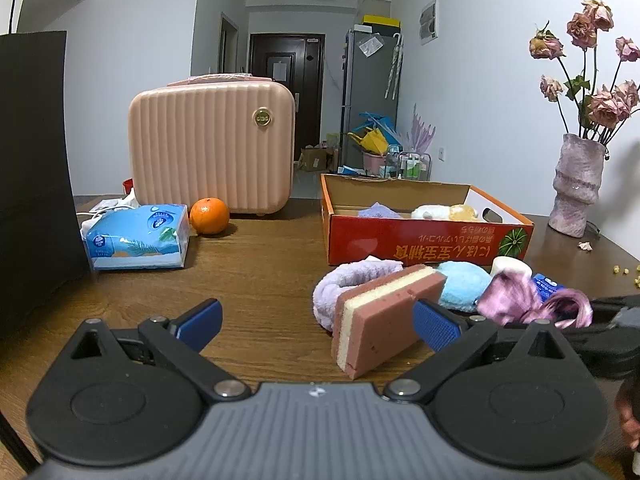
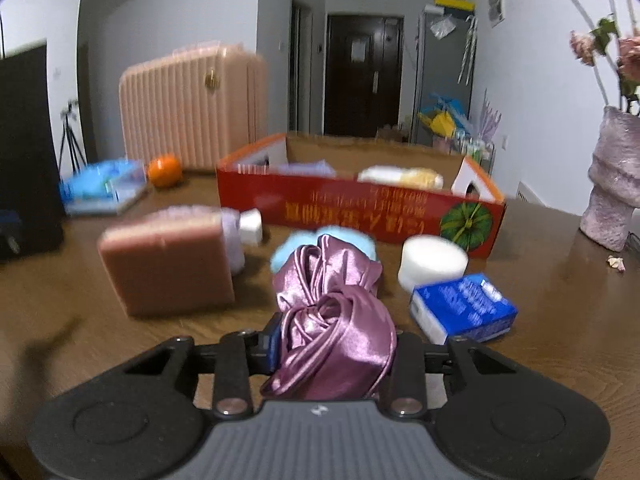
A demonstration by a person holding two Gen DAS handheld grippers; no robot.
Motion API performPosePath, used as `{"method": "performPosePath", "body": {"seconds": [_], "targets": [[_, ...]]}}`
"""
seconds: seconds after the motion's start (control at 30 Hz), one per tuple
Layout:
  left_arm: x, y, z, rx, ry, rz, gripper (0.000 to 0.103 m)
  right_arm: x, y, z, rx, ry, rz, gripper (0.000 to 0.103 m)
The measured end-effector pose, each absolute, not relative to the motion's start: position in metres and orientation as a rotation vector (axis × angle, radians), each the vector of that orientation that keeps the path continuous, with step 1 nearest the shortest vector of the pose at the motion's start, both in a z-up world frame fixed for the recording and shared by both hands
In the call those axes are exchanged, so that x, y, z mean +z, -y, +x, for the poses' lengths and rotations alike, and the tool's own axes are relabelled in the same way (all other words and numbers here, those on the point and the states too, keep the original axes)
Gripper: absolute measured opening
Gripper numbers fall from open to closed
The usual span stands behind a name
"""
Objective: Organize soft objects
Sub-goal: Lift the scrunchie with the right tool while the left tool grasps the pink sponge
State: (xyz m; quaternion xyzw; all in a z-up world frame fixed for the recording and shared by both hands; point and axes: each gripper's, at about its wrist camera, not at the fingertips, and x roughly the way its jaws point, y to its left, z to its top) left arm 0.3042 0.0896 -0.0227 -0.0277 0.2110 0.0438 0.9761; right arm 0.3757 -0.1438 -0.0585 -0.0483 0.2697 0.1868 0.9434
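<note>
My right gripper (image 2: 334, 344) is shut on a bunched purple satin cloth (image 2: 336, 320), which spills forward over a light blue puff (image 2: 288, 248). In the left wrist view the same cloth (image 1: 520, 300) lies at the right. My left gripper (image 1: 318, 324) stands open just above the table. A pink-and-cream sponge (image 1: 384, 316) stands on edge close to its right finger (image 1: 436, 328), against a lavender towelling band (image 1: 352, 280). The red cardboard box (image 1: 424, 236) behind them holds a purple item and a white-and-yellow plush. A white foam cylinder (image 2: 434, 260) stands before the box.
A small blue tissue pack (image 2: 464, 308) lies to the right of the cloth. Further left are a pink ribbed case (image 1: 212, 152), an orange (image 1: 209, 215) and a larger tissue pack (image 1: 138, 236). A black panel (image 1: 32, 180) fills the left; a vase of dried roses (image 1: 576, 188) stands at the right.
</note>
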Motion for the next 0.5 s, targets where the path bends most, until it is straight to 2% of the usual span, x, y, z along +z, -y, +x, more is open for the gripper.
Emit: {"method": "performPosePath", "body": {"seconds": [0.23,0.5], "targets": [[-0.028,-0.093,0.31,0.093,-0.447,-0.069,0.103,-0.036,0.163,0.36,0.365,-0.438,-0.02,0.036],[-0.036,-0.089,0.318,0.089,-0.473,-0.058,0.103,-0.028,0.179,0.355,0.348,-0.403,0.017,0.036]]}}
